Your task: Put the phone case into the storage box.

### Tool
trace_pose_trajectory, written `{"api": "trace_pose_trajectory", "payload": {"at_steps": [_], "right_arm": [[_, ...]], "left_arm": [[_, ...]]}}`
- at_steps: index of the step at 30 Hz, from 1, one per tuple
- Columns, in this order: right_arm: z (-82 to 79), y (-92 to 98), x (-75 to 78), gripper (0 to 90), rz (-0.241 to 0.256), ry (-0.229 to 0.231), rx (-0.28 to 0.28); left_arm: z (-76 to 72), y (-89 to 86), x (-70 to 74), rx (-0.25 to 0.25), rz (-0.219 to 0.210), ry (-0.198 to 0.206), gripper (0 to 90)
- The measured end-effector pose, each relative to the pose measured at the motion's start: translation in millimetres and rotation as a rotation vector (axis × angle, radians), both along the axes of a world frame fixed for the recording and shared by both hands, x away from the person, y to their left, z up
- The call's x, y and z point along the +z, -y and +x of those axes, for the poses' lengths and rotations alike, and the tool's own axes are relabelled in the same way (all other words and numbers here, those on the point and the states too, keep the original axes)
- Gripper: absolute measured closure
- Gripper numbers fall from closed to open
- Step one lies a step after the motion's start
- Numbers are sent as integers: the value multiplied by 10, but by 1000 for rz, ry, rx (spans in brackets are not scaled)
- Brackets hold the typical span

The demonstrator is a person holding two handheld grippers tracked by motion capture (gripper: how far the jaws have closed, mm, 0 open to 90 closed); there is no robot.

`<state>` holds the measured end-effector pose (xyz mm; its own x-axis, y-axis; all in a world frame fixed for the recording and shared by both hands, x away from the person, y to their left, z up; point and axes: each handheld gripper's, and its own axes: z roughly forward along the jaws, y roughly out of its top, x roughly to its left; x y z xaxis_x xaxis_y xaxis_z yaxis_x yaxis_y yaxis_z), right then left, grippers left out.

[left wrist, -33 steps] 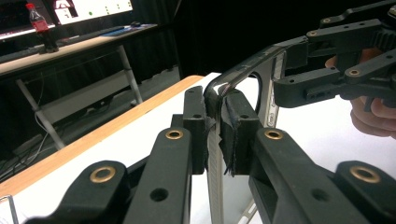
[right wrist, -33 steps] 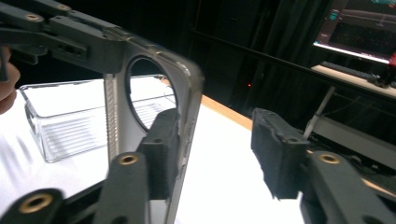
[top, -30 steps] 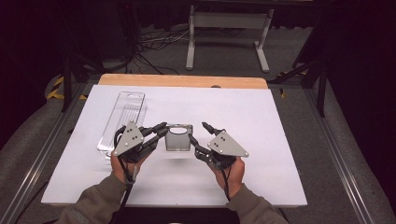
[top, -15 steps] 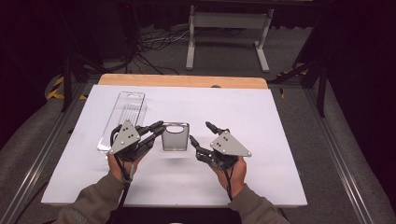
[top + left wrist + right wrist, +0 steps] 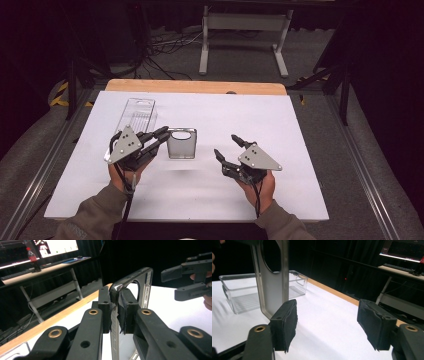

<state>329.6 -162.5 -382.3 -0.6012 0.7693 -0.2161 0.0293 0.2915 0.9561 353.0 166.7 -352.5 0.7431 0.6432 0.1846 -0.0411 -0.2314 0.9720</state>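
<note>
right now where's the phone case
High view: the phone case is left of the table's centre, held off the surface by the left tool, just right of the clear tray.

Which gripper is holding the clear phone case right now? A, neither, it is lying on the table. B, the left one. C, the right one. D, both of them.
B: the left gripper has its fingers shut on the phone case edge, while the right gripper is open and apart from it.
</note>
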Motion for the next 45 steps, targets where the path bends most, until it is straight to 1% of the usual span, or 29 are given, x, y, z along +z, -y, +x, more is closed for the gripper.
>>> {"api": "trace_pose_trajectory", "payload": {"at_steps": [2, 3, 4, 6, 7, 9, 11, 12, 14, 16, 17, 21, 22, 27, 28, 32, 36, 42, 43, 45], "right_arm": [[-9, 58, -34, 330, -6, -5, -9], [-11, 87, -47, 329, -6, -11, -10], [-13, 109, -59, 327, -4, -14, -13], [-18, 180, -88, 325, 7, -27, -20], [-18, 180, -88, 325, 7, -27, -20], [-26, 248, -105, 316, 30, -35, -18], [-42, 295, -106, 295, 25, -34, -31], [-50, 320, -107, 287, 26, -32, -29], [-66, 358, -118, 280, 25, -25, -39], [-70, 373, -126, 282, 24, -26, -35], [-78, 389, -137, 293, 17, -28, -37], [-87, 434, -179, 291, -2, -40, -43], [-88, 444, -192, 288, -5, -47, -44], [-101, 446, -222, 281, -26, -49, -45], [-111, 436, -216, 282, -33, -43, -34], [-124, 425, -205, 271, -34, -34, -24], [-128, 410, -209, 230, -44, -27, -19], [-131, 399, -217, 164, -29, -12, 4], [-132, 389, -220, 145, -35, -11, 16], [-135, 367, -229, 128, -47, -7, 21]], "left_arm": [[-2, -24, 20, 11, -5, 0, 816], [-1, -37, 29, 14, 0, 7, 816], [-6, -44, 36, 16, -6, 8, 816], [-3, -62, 50, 24, -11, 16, 816], [-3, -62, 50, 24, -11, 16, 816], [-4, -79, 56, 25, -17, 13, 816], [-20, -92, 66, 27, -19, 17, 816], [-25, -97, 76, 24, -15, 21, 816], [-37, -110, 93, 26, -23, 25, 816], [-41, -118, 103, 25, -23, 24, 816], [-42, -122, 110, 27, -24, 27, 816], [-58, -149, 135, 35, -21, 36, 816], [-62, -153, 139, 35, -29, 36, 816], [-63, -199, 167, 45, -30, 45, 816], [-67, -207, 173, 48, -32, 47, 816], [-80, -243, 200, 48, -43, 51, 816], [-85, -290, 227, 57, -52, 57, 817], [-81, -385, 275, 75, -56, 68, 816], [-78, -395, 278, 77, -60, 71, 816], [-74, -423, 286, 86, -67, 70, 815]]}}
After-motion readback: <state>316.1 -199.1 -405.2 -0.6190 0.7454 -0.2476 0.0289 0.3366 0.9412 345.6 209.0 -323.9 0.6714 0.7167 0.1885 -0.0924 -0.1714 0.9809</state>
